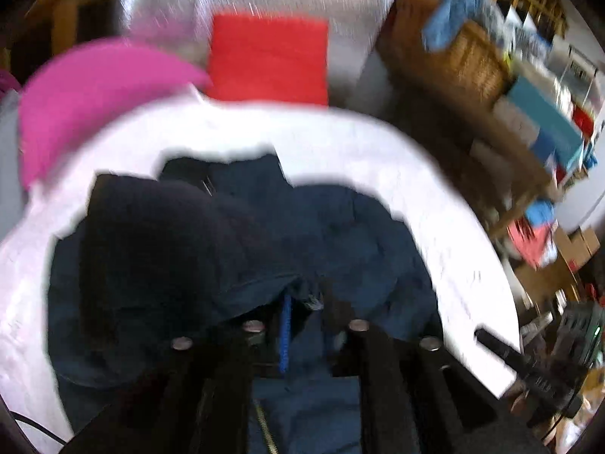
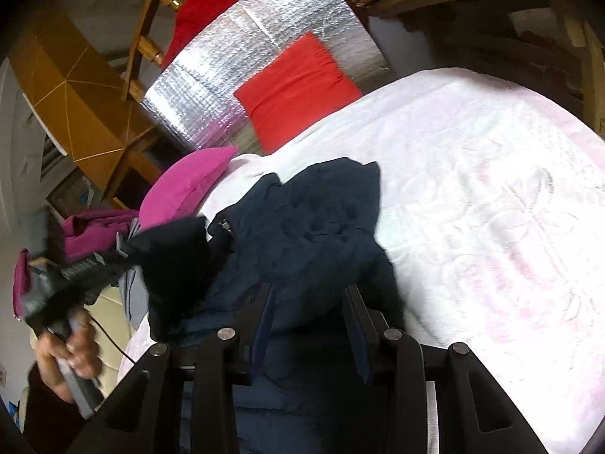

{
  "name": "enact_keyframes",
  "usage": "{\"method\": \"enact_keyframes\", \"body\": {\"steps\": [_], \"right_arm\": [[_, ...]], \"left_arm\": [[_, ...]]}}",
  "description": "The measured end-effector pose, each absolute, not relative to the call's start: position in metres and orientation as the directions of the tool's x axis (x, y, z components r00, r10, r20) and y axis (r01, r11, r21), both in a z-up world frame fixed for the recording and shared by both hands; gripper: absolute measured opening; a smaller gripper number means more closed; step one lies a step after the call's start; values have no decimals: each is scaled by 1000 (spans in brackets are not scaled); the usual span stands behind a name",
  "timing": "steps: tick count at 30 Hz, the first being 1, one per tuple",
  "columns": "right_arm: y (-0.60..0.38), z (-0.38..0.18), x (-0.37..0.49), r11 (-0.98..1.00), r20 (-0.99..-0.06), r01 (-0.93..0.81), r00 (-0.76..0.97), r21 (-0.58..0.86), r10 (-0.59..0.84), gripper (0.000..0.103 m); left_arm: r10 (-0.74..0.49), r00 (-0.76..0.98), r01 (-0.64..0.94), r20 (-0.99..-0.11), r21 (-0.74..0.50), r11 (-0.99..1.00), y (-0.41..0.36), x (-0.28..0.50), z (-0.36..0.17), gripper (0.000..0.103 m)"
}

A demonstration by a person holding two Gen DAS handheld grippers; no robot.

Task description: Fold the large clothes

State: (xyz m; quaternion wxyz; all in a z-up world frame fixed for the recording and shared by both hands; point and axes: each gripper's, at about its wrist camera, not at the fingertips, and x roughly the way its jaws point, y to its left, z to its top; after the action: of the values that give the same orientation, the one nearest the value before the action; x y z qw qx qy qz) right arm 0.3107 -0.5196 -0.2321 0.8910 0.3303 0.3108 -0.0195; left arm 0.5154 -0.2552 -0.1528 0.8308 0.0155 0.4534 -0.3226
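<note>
A dark navy jacket (image 1: 234,249) lies bunched on a white quilted bed cover (image 1: 340,140); it also shows in the right wrist view (image 2: 302,227) on the same cover (image 2: 491,208). My left gripper (image 1: 302,314) is shut on a fold of the jacket near its blue zip. From the right wrist view the left gripper (image 2: 126,244) grips the jacket's left edge. My right gripper (image 2: 308,295) has jacket cloth between its fingers. The left view is motion-blurred.
A pink pillow (image 1: 94,94) and a red cushion (image 1: 268,56) lie at the bed's far end against a silver foil panel (image 2: 245,60). Magenta clothes (image 2: 94,227) are piled at the left. Wooden shelves and a wicker basket (image 1: 472,60) stand to the right.
</note>
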Motion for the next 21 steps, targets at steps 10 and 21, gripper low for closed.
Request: {"method": "enact_keyframes", "body": {"steps": [10,21], "right_arm": [[-509,-241,336,768,-580,208,776,606,247,42],[-400,-218,399,902,-628,8,721,432,294,83]], "left_arm": [[-573,259,601,-778,-334,726,-203,484,-170,63],[-359,495,213,-791,-290,933,-41,532,-183,65]]}}
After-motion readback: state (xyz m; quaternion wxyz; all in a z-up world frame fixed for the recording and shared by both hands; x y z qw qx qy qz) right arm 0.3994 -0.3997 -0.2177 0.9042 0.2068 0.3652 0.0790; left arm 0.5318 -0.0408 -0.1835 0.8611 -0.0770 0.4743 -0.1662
